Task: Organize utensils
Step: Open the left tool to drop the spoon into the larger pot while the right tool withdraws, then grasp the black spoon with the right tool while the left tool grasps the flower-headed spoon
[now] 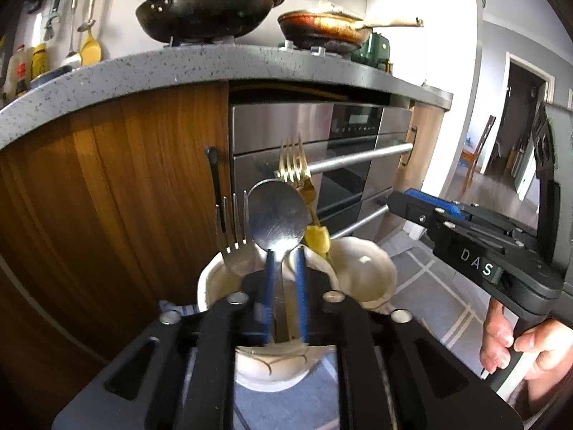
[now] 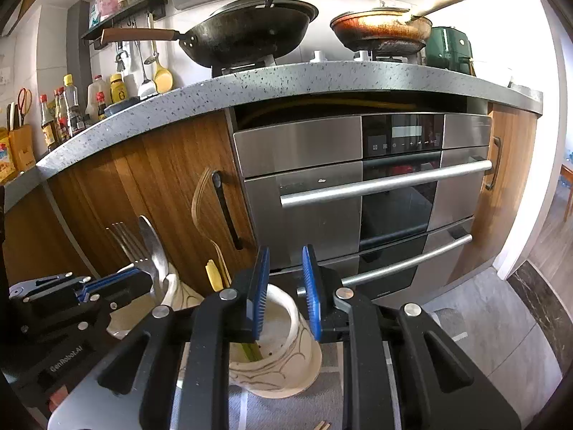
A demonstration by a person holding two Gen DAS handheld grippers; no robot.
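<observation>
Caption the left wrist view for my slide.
Left gripper open around a spoon standing in a white holder.

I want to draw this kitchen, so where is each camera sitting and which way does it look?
Left wrist: rides on the left tongs, looking down-forward at the spoon in a white cup; the right tongs and a hand show.
Right wrist: rides on the right tongs, above the second cup, facing the oven; the left tongs show.
Both see the oven, the cups and the black wok.

Grey tiled floor beneath my grippers carries two cream ceramic holders side by side: the left holder and the right holder, nearly touching.
</observation>
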